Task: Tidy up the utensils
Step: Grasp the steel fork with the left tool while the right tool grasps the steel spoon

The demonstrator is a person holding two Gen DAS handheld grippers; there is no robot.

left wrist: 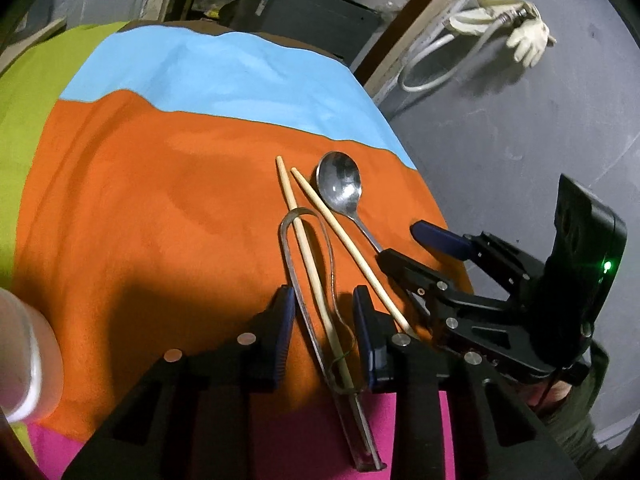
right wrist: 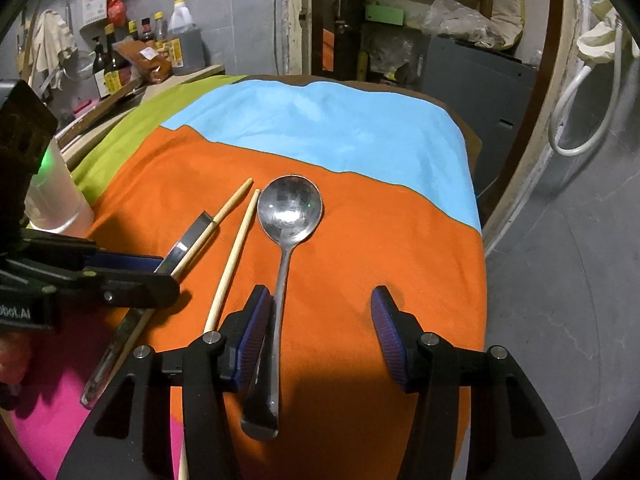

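Observation:
A steel spoon lies on the orange part of the cloth, bowl away from me; it also shows in the left wrist view. Two wooden chopsticks lie left of it. One chopstick runs through a metal loop tool with a clear handle. My left gripper is open, its pads on either side of the loop tool and that chopstick. My right gripper is open over the spoon's handle, whose shaft lies against the left pad.
A frosted white cup stands at the left on the cloth; it also shows in the left wrist view. Sauce bottles stand on a counter behind. The table's right edge drops to a grey floor.

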